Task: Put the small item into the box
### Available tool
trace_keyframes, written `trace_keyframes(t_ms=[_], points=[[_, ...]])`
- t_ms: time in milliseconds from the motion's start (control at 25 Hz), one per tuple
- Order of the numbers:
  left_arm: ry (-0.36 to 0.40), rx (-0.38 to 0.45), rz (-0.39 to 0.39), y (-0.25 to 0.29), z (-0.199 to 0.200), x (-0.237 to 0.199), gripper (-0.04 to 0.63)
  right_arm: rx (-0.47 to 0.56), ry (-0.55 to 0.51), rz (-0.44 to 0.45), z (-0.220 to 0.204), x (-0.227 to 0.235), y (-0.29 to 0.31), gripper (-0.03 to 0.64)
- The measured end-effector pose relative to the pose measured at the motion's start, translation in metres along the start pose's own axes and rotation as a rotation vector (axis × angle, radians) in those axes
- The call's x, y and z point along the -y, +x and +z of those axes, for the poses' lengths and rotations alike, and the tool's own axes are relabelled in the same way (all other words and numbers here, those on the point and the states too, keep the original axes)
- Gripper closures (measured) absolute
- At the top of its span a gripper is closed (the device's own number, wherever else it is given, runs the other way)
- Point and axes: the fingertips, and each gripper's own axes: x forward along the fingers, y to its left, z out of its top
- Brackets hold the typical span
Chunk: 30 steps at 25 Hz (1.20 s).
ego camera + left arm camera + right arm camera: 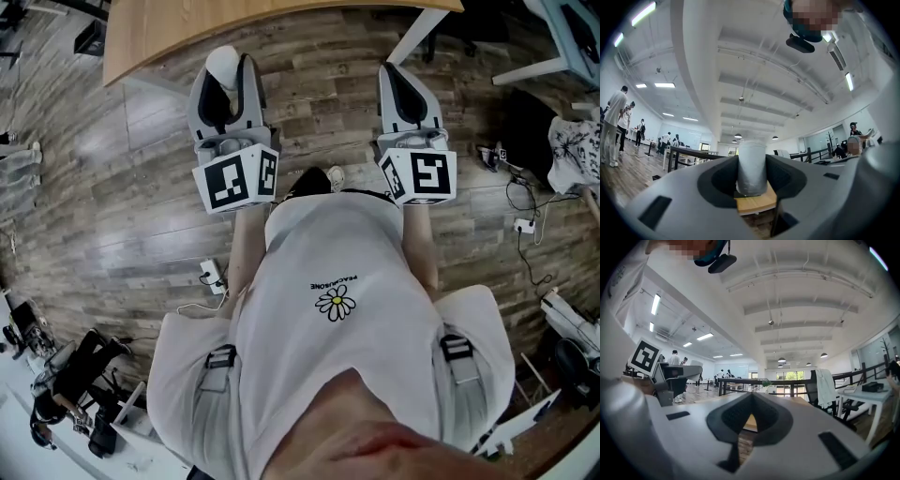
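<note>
Small white cylinder [752, 171], upright, pinched between left tongs [752, 158]

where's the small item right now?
The small item is clamped between the jaws of the left gripper, upper left in the head view, by the wooden table edge.

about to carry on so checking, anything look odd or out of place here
Nothing looks spilled or broken. One oddity: the left tongs grip a small white cylinder, yet no box is in view, only a wooden table ahead. The right tongs are shut and empty.
</note>
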Motion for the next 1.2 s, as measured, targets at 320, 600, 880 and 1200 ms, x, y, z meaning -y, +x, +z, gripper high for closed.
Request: trace_keyframes(t_ms=[320, 600, 880, 1200], points=[[-0.045, 0.019, 0.028, 0.016, -0.012, -0.014, 0.410, -0.060, -0.017, 0.056, -0.023, -0.005, 0.018, 0.611], [-0.039, 0.081, -0.034, 0.097, -0.013, -0.022, 0.410, -0.045, -0.066, 0.036, -0.027, 0.020, 0.082, 0.611], [-0.057, 0.096, -0.066, 0.195, -0.025, -0.043, 0.410, -0.009, -0.085, -0.015, -0.017, 0.058, 0.174, 0.611], [-0.092, 0.030, -0.119, 0.313, -0.061, -0.090, 0.410, -0.042, -0.085, -0.048, -0.021, 0.076, 0.304, 0.611]])
